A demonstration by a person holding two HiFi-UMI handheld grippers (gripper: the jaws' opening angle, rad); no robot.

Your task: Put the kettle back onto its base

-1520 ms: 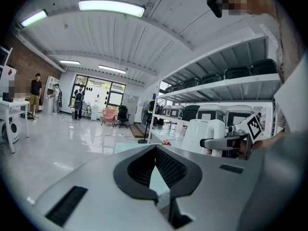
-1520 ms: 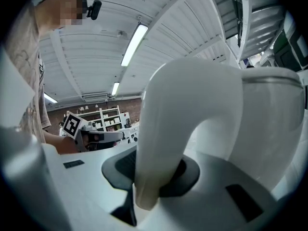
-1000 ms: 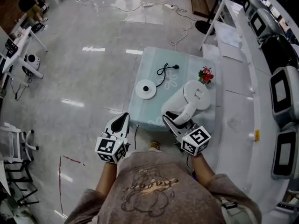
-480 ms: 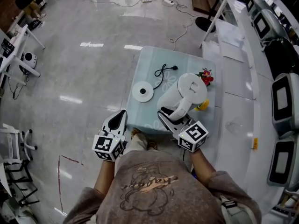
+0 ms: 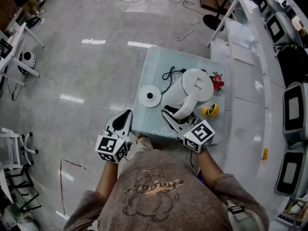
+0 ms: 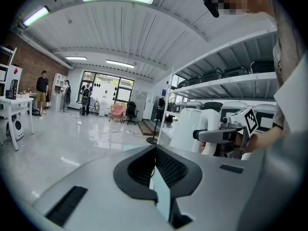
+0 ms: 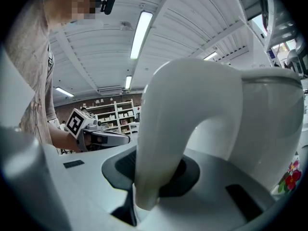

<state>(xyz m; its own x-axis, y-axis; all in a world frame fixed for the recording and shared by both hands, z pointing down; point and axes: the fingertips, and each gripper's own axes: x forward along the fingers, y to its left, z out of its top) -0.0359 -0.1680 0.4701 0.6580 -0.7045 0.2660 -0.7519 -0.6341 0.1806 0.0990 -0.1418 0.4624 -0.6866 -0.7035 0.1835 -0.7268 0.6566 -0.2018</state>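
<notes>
Kettle (image 5: 195,84) handle sits clamped in right gripper (image 5: 172,115); left gripper (image 5: 123,121) closed, empty. Lower it level, centred over base (image 5: 150,96), probably leftward.

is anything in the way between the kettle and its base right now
Nothing solid that shows. The kettle, held by its handle in the right gripper, is just right of the base, with bare table between them. Only the black cord lies flat along the far side of that gap.
</notes>
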